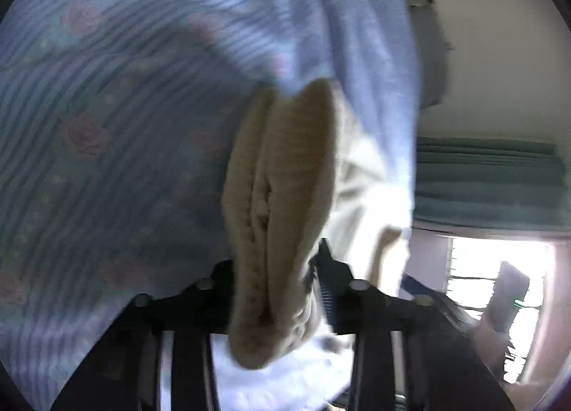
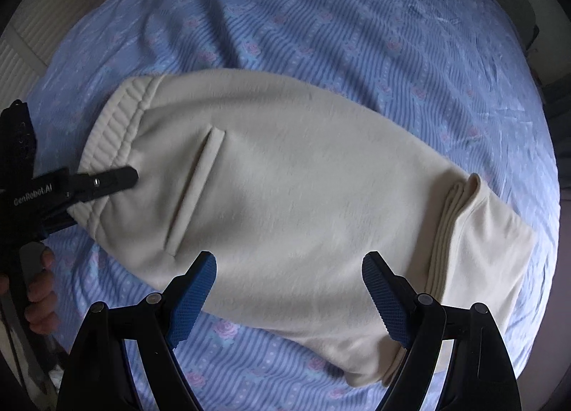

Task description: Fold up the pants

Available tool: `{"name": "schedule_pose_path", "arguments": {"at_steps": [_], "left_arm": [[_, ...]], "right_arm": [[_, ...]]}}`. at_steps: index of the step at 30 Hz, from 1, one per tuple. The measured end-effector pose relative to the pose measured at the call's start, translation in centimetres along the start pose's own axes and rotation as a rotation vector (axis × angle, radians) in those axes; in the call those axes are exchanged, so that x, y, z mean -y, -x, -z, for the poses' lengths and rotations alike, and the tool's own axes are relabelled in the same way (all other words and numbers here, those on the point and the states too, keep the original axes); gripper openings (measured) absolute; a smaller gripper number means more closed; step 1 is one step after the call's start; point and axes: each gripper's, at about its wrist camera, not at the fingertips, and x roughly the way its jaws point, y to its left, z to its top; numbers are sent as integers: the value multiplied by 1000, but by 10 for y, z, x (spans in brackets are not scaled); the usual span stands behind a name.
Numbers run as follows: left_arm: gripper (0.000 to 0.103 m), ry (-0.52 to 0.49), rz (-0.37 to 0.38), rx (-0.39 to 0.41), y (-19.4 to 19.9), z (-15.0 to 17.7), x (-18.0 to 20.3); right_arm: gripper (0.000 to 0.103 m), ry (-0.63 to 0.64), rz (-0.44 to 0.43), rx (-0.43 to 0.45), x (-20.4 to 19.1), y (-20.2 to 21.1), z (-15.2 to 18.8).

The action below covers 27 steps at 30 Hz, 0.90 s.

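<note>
Cream pants (image 2: 292, 182) lie folded on the blue striped bedsheet (image 2: 357, 25), ribbed waistband (image 2: 110, 125) at the left, a slit pocket near it, and the legs folded over at the right (image 2: 478, 232). My left gripper (image 2: 121, 175) is shut on the waistband at its lower corner. In the left wrist view the ribbed waistband (image 1: 282, 204) fills the middle, pinched between the fingers of my left gripper (image 1: 282, 268). My right gripper (image 2: 289, 289) is open and empty, hovering above the near edge of the pants.
The bedsheet (image 1: 107, 125) covers the bed. A pale padded headboard (image 2: 25, 39) lies beyond the bed's left edge. In the left wrist view a wall, green curtains (image 1: 489, 182) and a bright window (image 1: 499, 268) are at the right.
</note>
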Motion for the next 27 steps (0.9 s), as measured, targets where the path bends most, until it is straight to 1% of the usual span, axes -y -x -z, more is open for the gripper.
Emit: {"name": "schedule_pose_path", "arguments": {"at_steps": [1, 2, 3, 4, 5, 6, 8, 9, 11, 13, 14, 15, 16, 17, 18, 19, 20, 21, 23, 25, 27], "left_arm": [[31, -24, 51, 3, 6, 2, 8], [32, -42, 86, 7, 8, 0, 15], [36, -48, 107, 16, 6, -1, 20], [42, -35, 92, 14, 0, -3, 22], [44, -30, 36, 2, -9, -6, 24], [45, -30, -35, -11, -19, -9, 26], [45, -10, -164, -47, -41, -12, 26], [45, 5, -183, -55, -49, -12, 27], [42, 62, -224, -30, -50, -11, 32], [33, 81, -222, 5, -38, -9, 37], [32, 68, -234, 36, -28, -5, 49], [30, 40, -251, 48, -24, -4, 59], [30, -34, -290, 56, -21, 1, 80], [30, -83, -318, 59, -21, 4, 93], [29, -149, -362, 64, -22, 9, 114], [29, -193, -395, 73, -21, 15, 137], [29, -217, -417, 82, -21, 20, 154], [28, -236, -432, 88, -23, 18, 169], [28, -289, -451, 90, -28, 31, 206], [27, -356, -470, 89, -29, 44, 239], [27, -425, -482, 92, -46, 56, 282]], "right_arm": [[85, 4, -1, 8, 0, 2, -1], [85, 10, -3, 23, 0, 5, -1], [85, 13, -7, 31, 0, 7, -1], [85, 15, -13, 35, 0, 8, -2], [85, 15, -18, 38, 2, 10, -2], [85, 12, -17, 40, 2, 11, -2], [84, -4, -14, 40, 7, 12, -1], [84, -17, -16, 37, 14, 11, -1], [84, -39, -12, 35, 23, 12, 1], [84, -63, -4, 45, 37, 16, 5], [84, -75, -1, 50, 43, 18, 7], [83, -96, -1, 59, 53, 21, 10], [83, -116, -4, 67, 62, 24, 14], [83, -134, -6, 72, 70, 26, 17], [83, -161, -10, 79, 81, 29, 22], [82, -188, -17, 86, 92, 32, 28], [81, -210, -21, 94, 102, 36, 33], [79, -237, -18, 108, 116, 41, 40], [77, -274, -11, 131, 137, 51, 52], [72, -312, -10, 168, 165, 64, 68], [65, -333, -24, 194, 189, 74, 80]]}}
